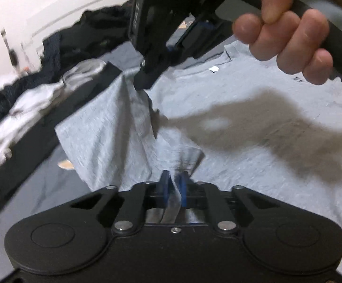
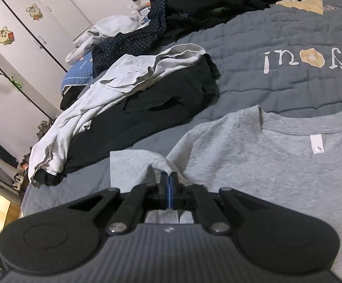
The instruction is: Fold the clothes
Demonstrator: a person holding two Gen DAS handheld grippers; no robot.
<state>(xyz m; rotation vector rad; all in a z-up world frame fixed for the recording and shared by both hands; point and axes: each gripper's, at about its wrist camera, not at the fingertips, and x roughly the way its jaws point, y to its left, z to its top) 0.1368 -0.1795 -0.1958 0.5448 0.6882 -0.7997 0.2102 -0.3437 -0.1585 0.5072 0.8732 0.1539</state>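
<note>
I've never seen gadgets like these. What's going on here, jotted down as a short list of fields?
Setting: grey quilted bedspread with pale lettering
Garment being folded: light grey cotton T-shirt, lying flat, neck label showing
Left gripper: shut on a pinched fold of the T-shirt
Right gripper: shut on the T-shirt's sleeve edge
Holder: a person's hand grips the right gripper's handle
Waiting nearby: white garment draped over black clothes

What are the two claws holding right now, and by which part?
Both grip the grey T-shirt: the right claw pinches its sleeve area, the left claw pinches a side fold lower down.
</note>
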